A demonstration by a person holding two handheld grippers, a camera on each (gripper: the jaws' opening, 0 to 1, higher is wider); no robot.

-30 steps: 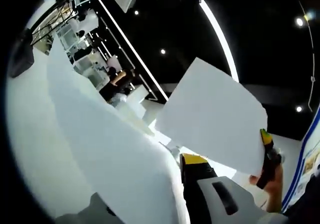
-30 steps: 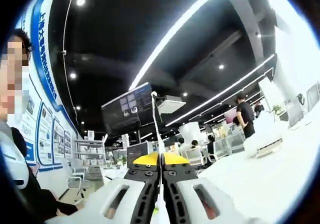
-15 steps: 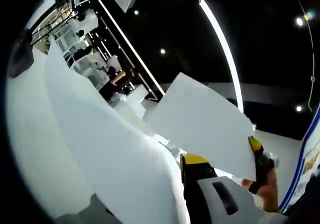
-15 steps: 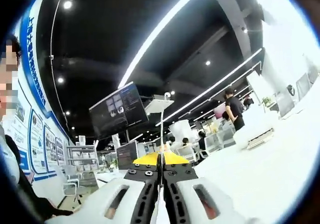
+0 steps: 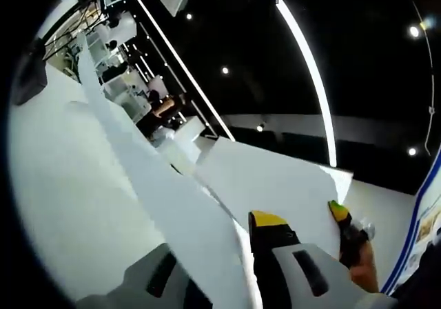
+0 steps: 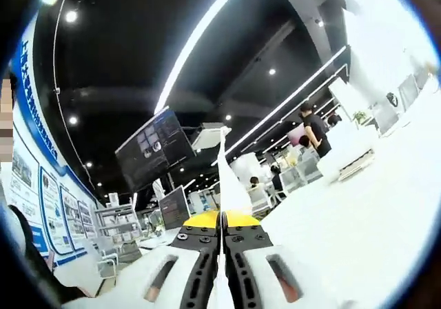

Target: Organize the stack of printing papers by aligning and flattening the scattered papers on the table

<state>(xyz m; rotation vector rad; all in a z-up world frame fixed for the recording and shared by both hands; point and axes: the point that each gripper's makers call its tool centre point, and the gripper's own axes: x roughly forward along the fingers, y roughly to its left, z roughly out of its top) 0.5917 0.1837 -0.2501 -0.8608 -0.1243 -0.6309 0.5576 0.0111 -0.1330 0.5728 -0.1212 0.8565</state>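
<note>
- The left gripper (image 5: 238, 254) has a bent sheet of paper (image 5: 165, 205) running between its 2 jaws, so it looks clamped on that sheet. The sheet curls up and away past the yellow tips.
- In the left gripper view, a second sheet (image 5: 269, 185) hangs just past the tips, tilted and off the table. The other gripper's green tip (image 5: 337, 211) pinches its far corner, with a hand (image 5: 358, 267) under it.
- The right gripper (image 6: 222, 221) has its 2 jaws pressed together. A thin white paper edge (image 6: 224, 164) stands up from the gap between them, seen from the side, so it is squeezing that sheet.
- The white table (image 6: 358, 219) lies off to the right of the right gripper's tips, lower than the paper.
- My guess at the step: both sheets are held up in the air, not yet laid down or lined up.
- The next move would need both sheets brought down flat on the table, edges matched, then pressed smooth. The left sheet is bent a lot, so it may crease if pushed down fast.
</note>
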